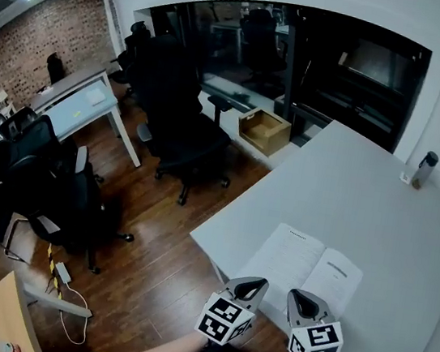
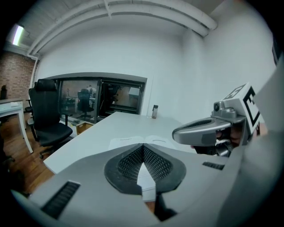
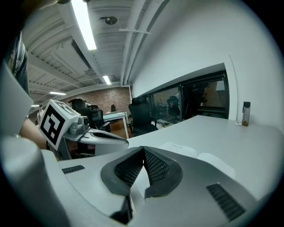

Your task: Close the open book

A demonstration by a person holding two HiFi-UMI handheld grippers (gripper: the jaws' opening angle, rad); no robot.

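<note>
left tool [image 1: 247,287] and right tool [image 1: 304,303], closed, tilt down toward the book [image 1: 305,266].

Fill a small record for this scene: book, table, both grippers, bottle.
book: open, flat, by the table's near edge
table: grey, holds book and bottle
left gripper: shut, empty, near the book
right gripper: shut, empty, near the book
bottle: upright, at the table's far corner
</note>
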